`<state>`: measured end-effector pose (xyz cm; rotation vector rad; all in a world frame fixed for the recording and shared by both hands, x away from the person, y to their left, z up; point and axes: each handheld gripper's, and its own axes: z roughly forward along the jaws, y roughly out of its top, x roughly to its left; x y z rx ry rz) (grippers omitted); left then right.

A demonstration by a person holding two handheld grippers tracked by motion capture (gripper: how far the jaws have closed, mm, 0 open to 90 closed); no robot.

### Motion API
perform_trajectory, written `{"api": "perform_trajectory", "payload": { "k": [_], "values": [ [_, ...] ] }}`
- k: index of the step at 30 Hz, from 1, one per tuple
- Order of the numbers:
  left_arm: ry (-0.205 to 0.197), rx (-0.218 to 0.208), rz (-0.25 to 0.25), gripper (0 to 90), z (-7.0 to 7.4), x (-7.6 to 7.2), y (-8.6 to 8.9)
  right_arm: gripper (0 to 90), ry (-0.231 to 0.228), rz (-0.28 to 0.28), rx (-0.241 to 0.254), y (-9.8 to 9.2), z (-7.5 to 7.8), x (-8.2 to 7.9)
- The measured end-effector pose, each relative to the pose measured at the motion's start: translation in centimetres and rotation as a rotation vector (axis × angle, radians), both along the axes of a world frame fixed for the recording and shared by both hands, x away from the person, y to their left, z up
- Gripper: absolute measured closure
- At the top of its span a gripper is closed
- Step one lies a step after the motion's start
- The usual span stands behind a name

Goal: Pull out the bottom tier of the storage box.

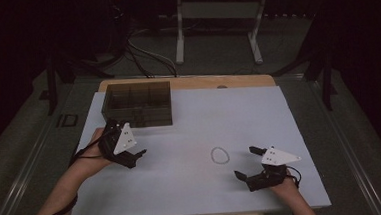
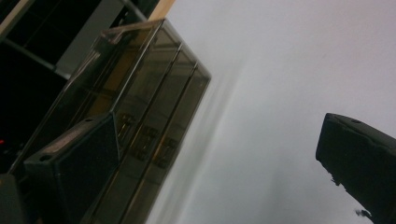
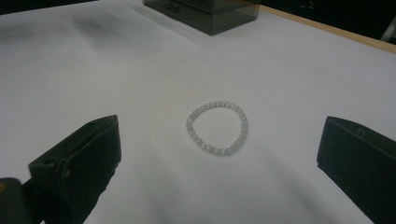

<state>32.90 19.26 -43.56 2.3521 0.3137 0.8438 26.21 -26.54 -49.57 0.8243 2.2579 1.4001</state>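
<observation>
A small bracelet of pale beads [image 1: 212,155] lies flat on the white mat [image 1: 194,117], right of centre. My right gripper [image 1: 246,162] rests low on the mat just right of it, open and pointing at it. In the right gripper view the bracelet [image 3: 243,123] lies a short way ahead, between the two spread jaws of the right gripper [image 3: 219,133], untouched. My left gripper [image 1: 129,140] is open and rolled on its side, just in front of a dark see-through compartment box [image 1: 138,104]. In the left gripper view, the left gripper [image 2: 215,123] has one jaw in front of the box [image 2: 140,116] and nothing between its jaws.
The box stands at the mat's far left corner, with several dividers inside. A wooden table edge [image 1: 227,81] shows behind the mat. Beyond the table are cables [image 1: 145,55] and a white frame stand [image 1: 218,15] on the floor.
</observation>
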Motion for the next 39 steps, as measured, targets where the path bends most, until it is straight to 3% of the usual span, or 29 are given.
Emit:
{"api": "perform_trajectory", "payload": {
  "k": [4, 6, 8, 10, 13, 16, 17, 22, 27, 29, 33, 37, 39],
  "values": [
    [-0.010, -0.008, 0.027, 0.8, -0.3, 0.6, 0.0, 0.0, 0.002, 0.002, 0.000, 0.0, 0.0, 0.0],
    [-0.027, 0.033, 0.071, 0.8, -0.5, 0.8, -0.1, 0.0, 0.003, 0.002, 0.001, 0.0, 0.0, 0.0],
    [-0.041, 0.048, 0.108, 0.8, -0.8, 0.9, -0.3, 0.0, 0.002, 0.001, 0.002, 0.0, 0.0, 0.0],
    [-0.031, 0.070, 0.119, 0.8, -0.9, 1.1, -0.4, 0.0, 0.004, 0.001, 0.003, 0.0, 0.0, 0.0],
    [-0.047, 0.154, 0.120, 0.8, -1.4, 1.3, -0.7, 0.0, 0.003, 0.001, 0.004, 0.0, 0.0, 0.0],
    [-0.047, 0.210, 0.133, 0.8, -1.9, 1.6, -1.1, 0.0, 0.003, 0.001, 0.006, -0.1, 0.0, 0.0],
    [-0.069, 0.237, 0.141, 0.8, -2.2, 1.6, -1.2, 0.0, 0.005, 0.001, 0.007, -0.1, 0.0, 0.0],
    [-0.095, 0.287, 0.142, 0.9, -2.8, 1.6, -1.7, 0.0, 0.006, 0.002, 0.009, -0.1, 0.0, 0.0],
    [-0.132, 0.368, 0.142, 1.8, -3.9, 1.8, -2.3, 0.0, 0.006, 0.001, 0.012, -0.1, 0.0, 0.1],
    [-0.156, 0.423, 0.151, 1.8, -4.2, 1.9, -2.5, 0.0, 0.003, 0.000, 0.011, -0.1, 0.0, 0.0],
    [-0.176, 0.479, 0.157, 1.9, -5.1, 2.2, -2.9, 0.0, 0.005, -0.002, 0.012, -0.1, 0.0, 0.0],
    [-0.229, 0.532, 0.174, 4.7, -6.0, 2.4, -3.2, 0.0, 0.004, -0.001, 0.013, -0.1, 0.0, 0.0],
    [-0.235, 0.562, 0.169, 5.8, -6.3, 2.5, -3.3, 0.0, 0.002, -0.003, 0.011, -0.1, 0.0, 0.0]
  ]
}}
